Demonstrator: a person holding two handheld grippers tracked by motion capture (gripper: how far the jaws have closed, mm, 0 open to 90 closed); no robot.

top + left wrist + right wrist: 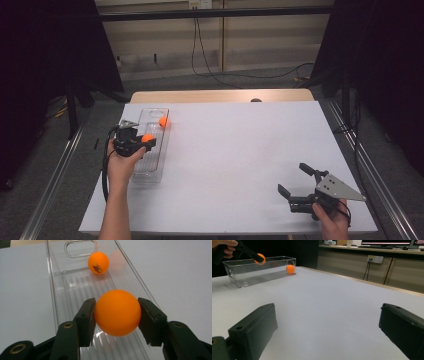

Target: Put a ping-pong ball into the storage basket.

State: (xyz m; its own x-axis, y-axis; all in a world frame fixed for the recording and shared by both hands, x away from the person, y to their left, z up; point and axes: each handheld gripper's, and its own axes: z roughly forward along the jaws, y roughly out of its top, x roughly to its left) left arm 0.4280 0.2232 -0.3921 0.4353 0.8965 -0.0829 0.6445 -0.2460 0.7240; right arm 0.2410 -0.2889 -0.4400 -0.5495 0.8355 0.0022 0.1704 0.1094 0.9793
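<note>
Smooth orange ball clamped between left tongs.

Even overhead light, bright on the white table; room edges in the high view go near black. Soft glare streaks on the clear bin. Left gripper view: close jaws slightly soft; right gripper view: bg mildly blurred.

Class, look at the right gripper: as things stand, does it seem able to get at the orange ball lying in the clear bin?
Probably yes. The right gripper is open, holding nothing, and bare table lies between it and the clear bin. The resting ball sits under an open top, though the left gripper hovers nearby.
</note>
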